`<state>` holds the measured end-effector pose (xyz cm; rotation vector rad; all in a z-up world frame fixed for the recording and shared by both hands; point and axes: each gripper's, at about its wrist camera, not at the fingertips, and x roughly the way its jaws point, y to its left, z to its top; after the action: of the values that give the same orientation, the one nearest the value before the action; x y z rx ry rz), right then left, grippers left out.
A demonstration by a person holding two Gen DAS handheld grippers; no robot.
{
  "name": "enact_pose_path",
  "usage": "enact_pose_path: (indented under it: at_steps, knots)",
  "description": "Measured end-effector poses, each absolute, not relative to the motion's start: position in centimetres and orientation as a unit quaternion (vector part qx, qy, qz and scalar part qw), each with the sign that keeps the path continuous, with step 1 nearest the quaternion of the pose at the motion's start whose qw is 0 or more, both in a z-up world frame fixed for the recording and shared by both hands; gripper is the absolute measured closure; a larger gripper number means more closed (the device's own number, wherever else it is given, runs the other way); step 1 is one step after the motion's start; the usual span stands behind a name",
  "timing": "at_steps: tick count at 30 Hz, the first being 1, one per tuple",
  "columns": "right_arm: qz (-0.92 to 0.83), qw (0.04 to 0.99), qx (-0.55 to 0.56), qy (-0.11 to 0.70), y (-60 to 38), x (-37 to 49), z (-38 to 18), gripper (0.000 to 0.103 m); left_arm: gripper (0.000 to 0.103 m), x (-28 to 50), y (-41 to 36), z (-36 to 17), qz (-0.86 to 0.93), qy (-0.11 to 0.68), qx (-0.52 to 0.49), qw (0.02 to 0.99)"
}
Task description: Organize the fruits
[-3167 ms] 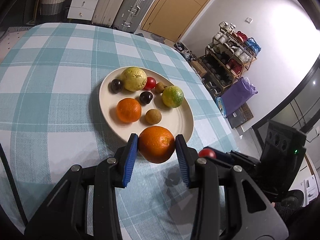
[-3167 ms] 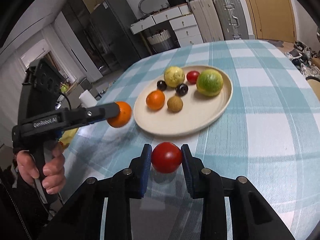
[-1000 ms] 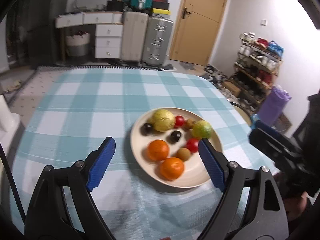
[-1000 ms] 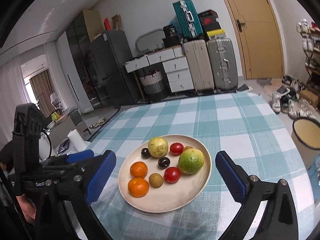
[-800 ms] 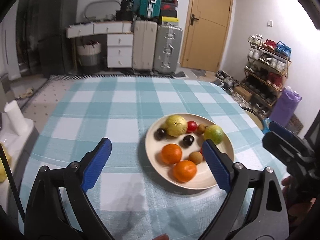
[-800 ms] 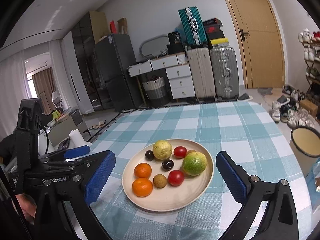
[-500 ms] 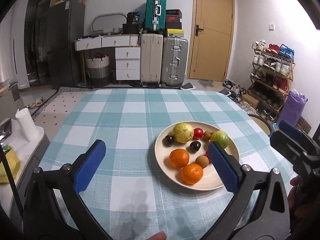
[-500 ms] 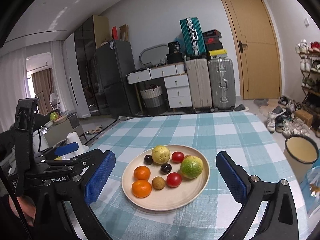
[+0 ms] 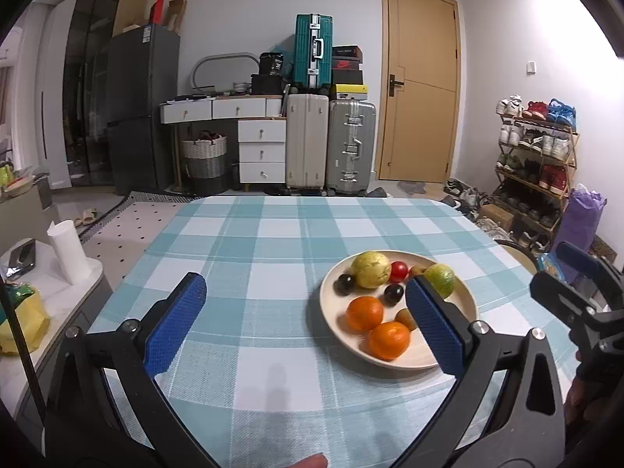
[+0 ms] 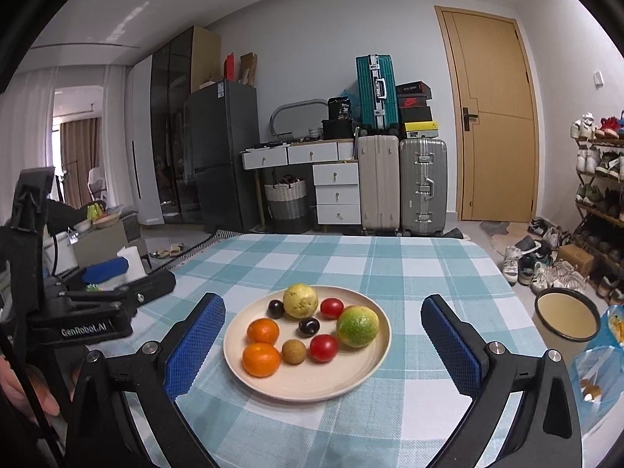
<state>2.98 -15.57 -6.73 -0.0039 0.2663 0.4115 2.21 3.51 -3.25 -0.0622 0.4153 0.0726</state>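
A beige plate (image 10: 376,372) on the checked tablecloth holds several fruits: two oranges (image 10: 261,359), a yellow fruit (image 10: 300,300), a green citrus (image 10: 357,327), two red tomatoes (image 10: 323,348), dark plums (image 10: 309,326) and a small brown fruit (image 10: 294,351). The plate (image 9: 427,357) also shows in the left wrist view, right of centre. My left gripper (image 9: 306,325) is open and empty, held above the table. My right gripper (image 10: 321,345) is open and empty, held back from the plate's near side.
The checked table (image 9: 273,241) reaches to a far edge. A side table with a paper roll (image 9: 68,251) stands at the left. A bin (image 10: 567,321) and bags stand on the floor at the right. Suitcases (image 10: 423,185), drawers and a shoe rack (image 9: 536,163) line the room.
Both grippers released an orange and a tomato onto the plate, then drew back and rose. In the last second they kept lifting and levelling, staying open.
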Motion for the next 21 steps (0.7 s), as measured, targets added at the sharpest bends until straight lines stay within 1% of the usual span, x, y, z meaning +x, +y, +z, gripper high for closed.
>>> enact_pose_path:
  at_steps: [11, 16, 21]
  knots:
    - [0.196, 0.973, -0.026, 0.118, -15.7, 1.7, -8.3, 0.0, 0.001, 1.9, 3.8, -5.7, 0.054, 0.194, -0.013, 0.979]
    - [0.193, 0.974, -0.03, 0.112, -15.8, 1.7, -9.1, 0.0, 0.001, 2.2, 3.8, -6.9, 0.052, 0.193, -0.019, 0.98]
    - [0.197, 0.974, -0.03, 0.111, -15.9, 1.6, -9.4, 0.0, 0.001, 2.1, 4.6, -6.9, 0.059, 0.189, -0.037, 0.98]
